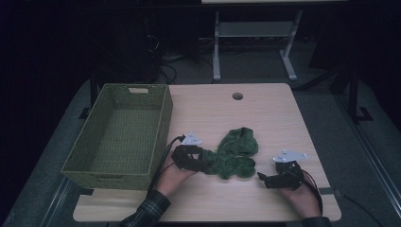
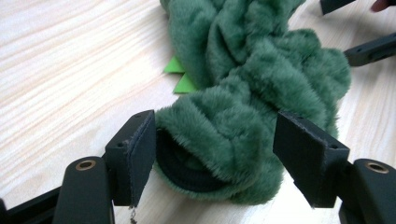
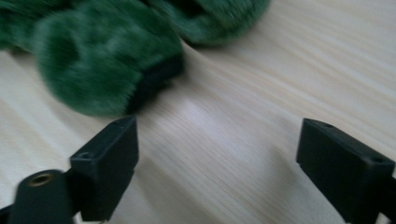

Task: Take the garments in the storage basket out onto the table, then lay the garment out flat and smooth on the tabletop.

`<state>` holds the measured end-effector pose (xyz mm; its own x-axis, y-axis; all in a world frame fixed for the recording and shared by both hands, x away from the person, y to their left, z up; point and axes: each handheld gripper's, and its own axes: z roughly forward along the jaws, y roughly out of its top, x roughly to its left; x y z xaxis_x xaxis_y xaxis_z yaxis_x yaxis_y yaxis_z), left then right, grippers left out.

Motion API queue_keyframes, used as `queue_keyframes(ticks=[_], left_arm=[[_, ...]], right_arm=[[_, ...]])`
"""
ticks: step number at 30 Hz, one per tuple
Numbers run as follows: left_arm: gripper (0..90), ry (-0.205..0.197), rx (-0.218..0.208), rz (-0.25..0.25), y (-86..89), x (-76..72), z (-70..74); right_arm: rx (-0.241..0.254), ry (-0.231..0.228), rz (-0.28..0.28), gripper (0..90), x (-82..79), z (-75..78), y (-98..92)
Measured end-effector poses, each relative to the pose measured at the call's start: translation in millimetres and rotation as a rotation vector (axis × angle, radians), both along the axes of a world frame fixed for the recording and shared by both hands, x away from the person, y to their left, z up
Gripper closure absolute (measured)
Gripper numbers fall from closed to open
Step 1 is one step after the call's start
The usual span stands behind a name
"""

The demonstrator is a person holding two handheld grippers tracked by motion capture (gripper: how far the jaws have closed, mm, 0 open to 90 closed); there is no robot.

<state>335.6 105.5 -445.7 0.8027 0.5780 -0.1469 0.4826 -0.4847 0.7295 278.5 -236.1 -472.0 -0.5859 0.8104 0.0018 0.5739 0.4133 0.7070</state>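
Pale wood surface (image 1: 283, 118) in dark room; woven green basket (image 1: 118, 137) at left. Left claw (image 2: 215, 154) spread around green plush (image 2: 252, 84) mid-surface; right claw (image 3: 217, 154) spread, empty, beside.

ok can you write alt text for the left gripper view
The left gripper has its two black jaws open around the near end of a crumpled green plush garment lying on a light wood table. Small bright green felt points poke out beside it, and the right gripper shows at the top right.
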Motion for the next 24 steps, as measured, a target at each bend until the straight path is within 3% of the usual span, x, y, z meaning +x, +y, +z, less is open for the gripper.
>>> queue_keyframes(ticks=[5, 9, 12, 16, 21, 24], left_arm=[[33.4, 0.022, -0.007, -0.005, 2.3, 1.7, -3.6], [47.7, 0.043, -0.01, -0.017, 2.4, 1.6, -6.5], [60.1, 0.046, -0.007, -0.02, 2.1, 1.3, -6.1], [76.1, 0.059, 0.004, -0.026, 2.9, 1.3, -4.4], [81.7, 0.054, 0.01, -0.03, 3.1, -0.9, -1.3], [83.1, 0.048, 0.004, -0.025, 3.1, -3.2, 1.9]], right_arm=[[0.067, 0.014, 0.081, 15.5, -2.0, 4.2, 8.0], [0.077, 0.044, 0.138, 25.2, 0.3, 2.7, 20.2], [0.079, 0.058, 0.162, 37.6, 2.4, 2.6, 27.4], [0.085, 0.048, 0.182, 61.6, 3.7, 3.4, 28.6], [0.11, 0.08, 0.196, 79.5, 6.3, 2.9, 28.3], [0.112, 0.076, 0.196, 83.1, 6.5, 5.1, 27.1]])
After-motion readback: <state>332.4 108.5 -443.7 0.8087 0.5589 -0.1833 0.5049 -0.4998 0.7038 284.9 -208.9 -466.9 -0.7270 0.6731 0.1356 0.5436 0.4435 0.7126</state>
